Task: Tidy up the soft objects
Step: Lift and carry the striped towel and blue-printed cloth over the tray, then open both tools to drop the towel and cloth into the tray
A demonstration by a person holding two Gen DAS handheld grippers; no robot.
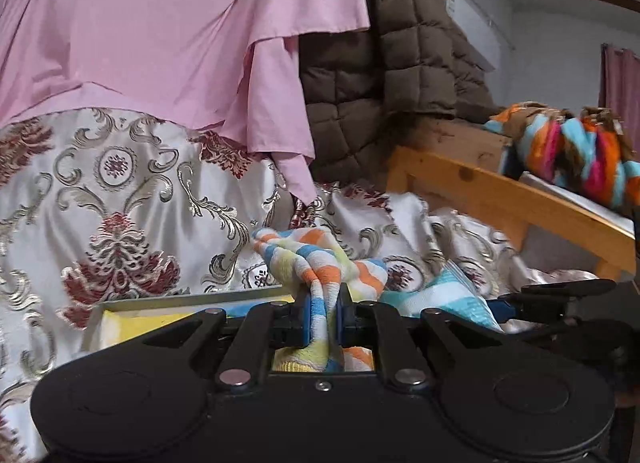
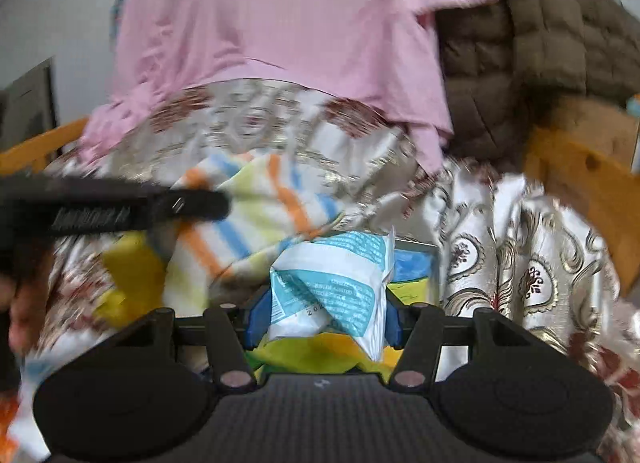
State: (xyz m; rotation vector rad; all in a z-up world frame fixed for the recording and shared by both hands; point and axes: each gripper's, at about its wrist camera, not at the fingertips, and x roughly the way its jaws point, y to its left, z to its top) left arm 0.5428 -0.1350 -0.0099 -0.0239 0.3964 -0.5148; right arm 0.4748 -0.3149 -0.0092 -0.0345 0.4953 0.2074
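Sorting looks only midway: the left gripper (image 1: 323, 317) is clamped on a bunched striped towel (image 1: 316, 251) and the right gripper (image 2: 322, 321) on a white-and-teal packet (image 2: 332, 283), both above the patterned bedspread (image 1: 120, 203), neither put away.

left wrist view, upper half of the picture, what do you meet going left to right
pink cloth → brown quilted jacket → wooden frame → bright striped fuzzy bundle
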